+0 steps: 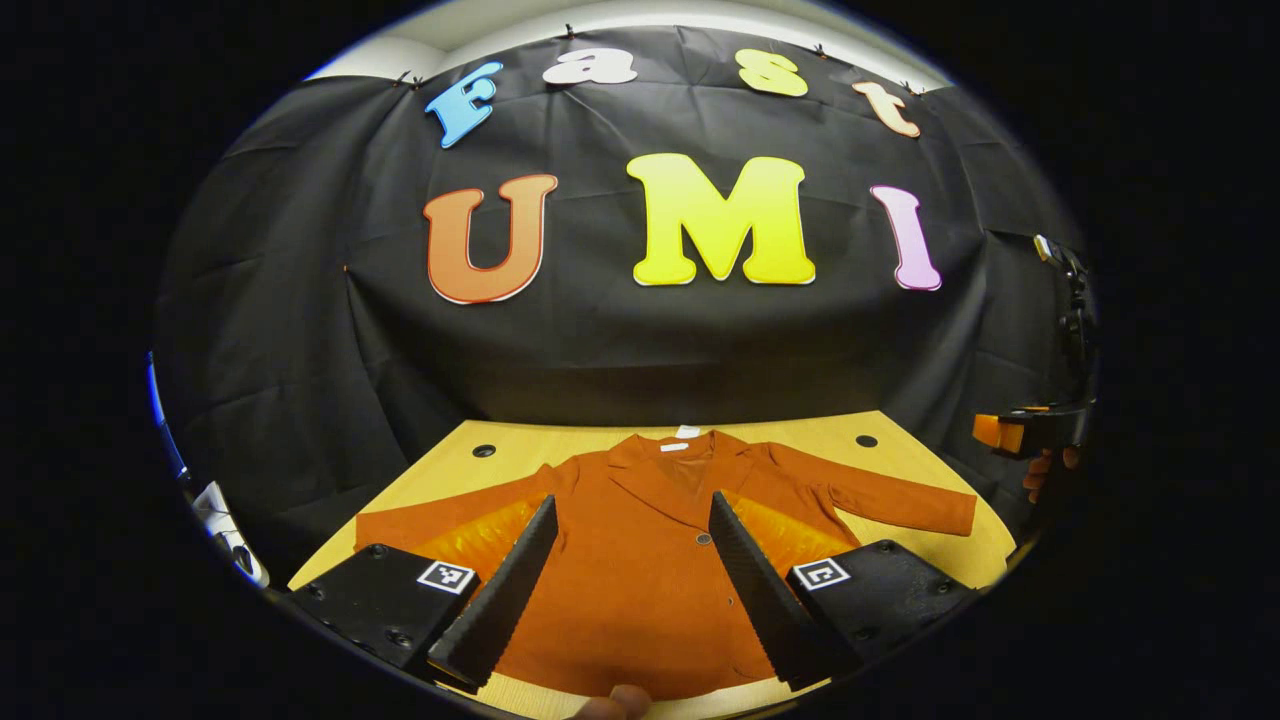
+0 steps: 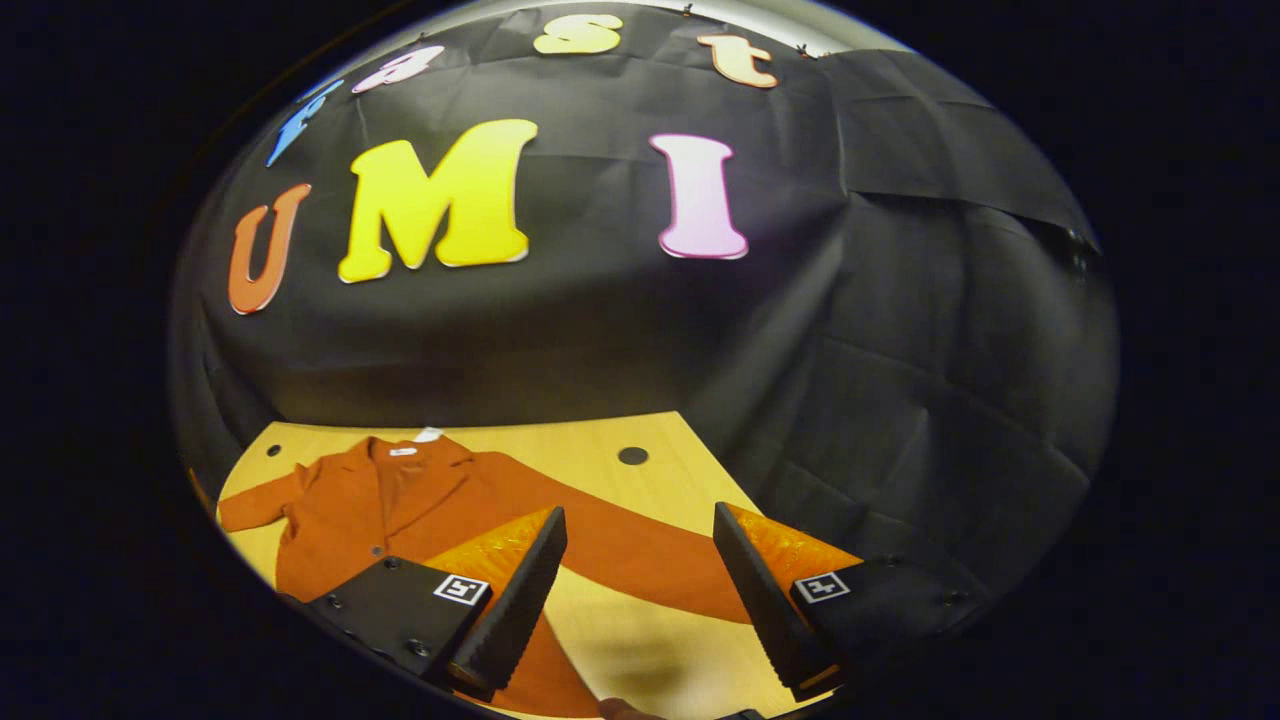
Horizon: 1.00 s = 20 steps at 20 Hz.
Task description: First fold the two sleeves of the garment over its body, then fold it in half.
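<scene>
while the rust jacket (image 1: 640,560) lies flat, sleeves spread, on the desk (image 1: 900,430), we see the left claw (image 1: 632,575) and right claw (image 2: 640,590) released above it.

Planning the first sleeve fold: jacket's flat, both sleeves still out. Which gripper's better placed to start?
Right, probably. The right gripper is open with the jacket's outstretched sleeve lying across the gap between its fingers. The left gripper, also open, is centred over the jacket body, away from either cuff.
</scene>
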Each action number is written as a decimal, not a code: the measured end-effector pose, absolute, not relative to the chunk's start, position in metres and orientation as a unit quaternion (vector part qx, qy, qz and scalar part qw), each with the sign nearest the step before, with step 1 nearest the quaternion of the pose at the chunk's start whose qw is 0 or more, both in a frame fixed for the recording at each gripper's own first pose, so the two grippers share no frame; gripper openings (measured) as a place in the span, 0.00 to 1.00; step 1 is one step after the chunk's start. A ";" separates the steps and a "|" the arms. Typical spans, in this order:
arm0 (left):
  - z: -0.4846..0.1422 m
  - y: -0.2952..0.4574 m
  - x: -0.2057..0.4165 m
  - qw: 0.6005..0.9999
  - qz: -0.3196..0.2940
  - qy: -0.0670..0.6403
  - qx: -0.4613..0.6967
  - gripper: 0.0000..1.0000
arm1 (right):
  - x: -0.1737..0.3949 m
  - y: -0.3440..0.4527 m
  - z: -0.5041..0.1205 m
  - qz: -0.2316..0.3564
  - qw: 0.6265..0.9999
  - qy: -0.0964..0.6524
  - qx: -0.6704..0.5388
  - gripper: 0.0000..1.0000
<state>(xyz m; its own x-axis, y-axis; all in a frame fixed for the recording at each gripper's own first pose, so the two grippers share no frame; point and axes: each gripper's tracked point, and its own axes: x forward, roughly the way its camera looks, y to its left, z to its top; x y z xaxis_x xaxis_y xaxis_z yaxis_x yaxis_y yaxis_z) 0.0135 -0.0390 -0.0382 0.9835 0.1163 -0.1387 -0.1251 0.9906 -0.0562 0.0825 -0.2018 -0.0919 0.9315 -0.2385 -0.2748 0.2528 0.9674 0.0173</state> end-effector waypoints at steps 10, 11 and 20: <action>-0.085 -0.059 0.009 0.986 0.067 0.150 -0.034 0.99 | 0.091 -0.322 -0.227 -0.242 0.912 0.324 0.061 0.94; -0.088 -0.061 0.007 0.985 0.067 0.157 -0.031 0.99 | 0.089 -0.329 -0.237 -0.247 0.905 0.339 0.073 0.94; -0.116 -0.080 0.000 0.975 0.079 0.206 -0.027 0.99 | 0.099 -0.337 -0.317 -0.201 0.823 0.483 0.221 0.88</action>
